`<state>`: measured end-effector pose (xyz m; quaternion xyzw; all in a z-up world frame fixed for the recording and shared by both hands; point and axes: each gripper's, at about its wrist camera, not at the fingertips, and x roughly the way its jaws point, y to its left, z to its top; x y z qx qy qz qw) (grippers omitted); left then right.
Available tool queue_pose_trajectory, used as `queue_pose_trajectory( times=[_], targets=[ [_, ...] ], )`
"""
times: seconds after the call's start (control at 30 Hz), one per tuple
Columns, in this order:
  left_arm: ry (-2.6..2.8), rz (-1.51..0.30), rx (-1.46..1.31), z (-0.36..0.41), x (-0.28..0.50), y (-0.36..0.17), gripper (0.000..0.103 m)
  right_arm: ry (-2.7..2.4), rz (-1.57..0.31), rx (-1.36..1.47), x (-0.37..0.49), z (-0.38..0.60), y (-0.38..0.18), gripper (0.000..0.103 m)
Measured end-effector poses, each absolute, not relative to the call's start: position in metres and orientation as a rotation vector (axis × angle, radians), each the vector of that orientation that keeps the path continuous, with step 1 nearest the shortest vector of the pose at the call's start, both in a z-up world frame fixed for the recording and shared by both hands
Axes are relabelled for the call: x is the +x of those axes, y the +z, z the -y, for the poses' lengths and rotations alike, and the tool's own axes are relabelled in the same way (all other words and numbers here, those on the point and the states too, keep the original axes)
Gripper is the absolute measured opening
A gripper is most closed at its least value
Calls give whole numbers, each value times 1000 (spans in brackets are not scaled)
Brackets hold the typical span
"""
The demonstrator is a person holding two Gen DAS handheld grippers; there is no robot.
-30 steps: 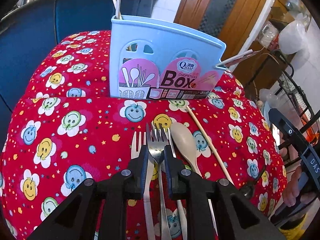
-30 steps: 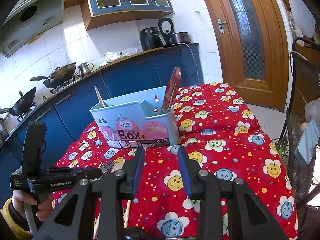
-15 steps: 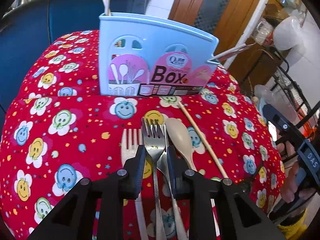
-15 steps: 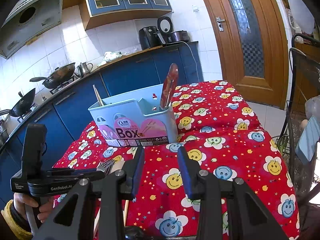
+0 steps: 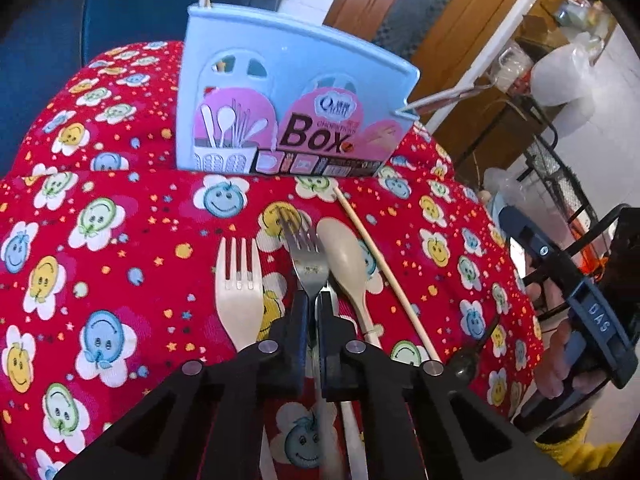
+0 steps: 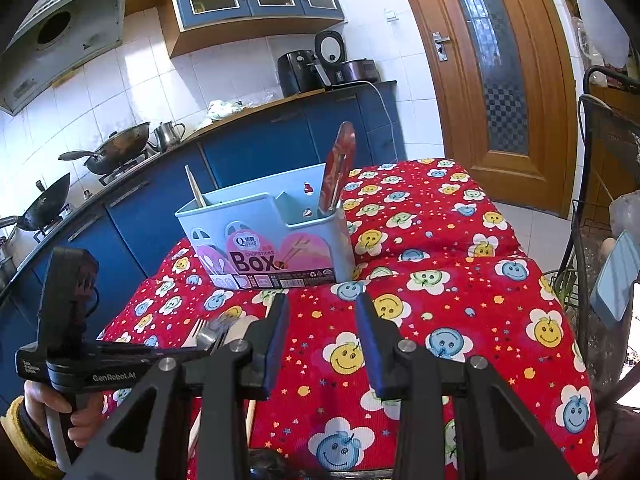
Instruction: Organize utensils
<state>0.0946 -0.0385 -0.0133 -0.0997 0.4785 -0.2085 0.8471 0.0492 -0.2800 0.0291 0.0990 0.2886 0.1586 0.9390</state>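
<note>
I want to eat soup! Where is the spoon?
In the left wrist view, the cream spoon lies on the red tablecloth, between the metal fork and the wooden chopstick.

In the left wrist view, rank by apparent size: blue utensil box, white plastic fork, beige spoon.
1. Blue utensil box, clearly largest.
2. White plastic fork and beige spoon: both partly hidden by the gripper, too alike to rank.

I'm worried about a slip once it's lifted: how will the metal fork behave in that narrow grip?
The metal fork looks stiff, so it should not bend. Its shiny handle is thin and the left gripper pinches it just behind the head, so it may pivot or slide. It probably weighs more than the pale fork beside it, so its long handle could droop.
</note>
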Motion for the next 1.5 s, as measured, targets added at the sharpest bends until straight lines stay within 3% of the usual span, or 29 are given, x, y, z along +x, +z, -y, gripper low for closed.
queue_pose_trajectory(
  times=[0.47, 0.8, 1.07, 1.33, 1.5],
  targets=[
    [-393, -879, -246, 4, 76, 19, 2, 389, -653, 145, 50, 256, 29, 37],
    [-357, -714, -225, -10, 57, 44, 2, 460, -931, 29, 74, 223, 7, 37],
    [-337, -639, -227, -21, 53, 56, 2, 480, -1096, -91, 90, 195, -3, 20],
    [-331, -611, -214, -27, 57, 60, 2, 472, -1229, -107, 110, 184, -10, 17],
    [-322, -583, -190, -24, 60, 64, 2, 471, -1260, -93, 119, 186, -11, 9]
  ],
)
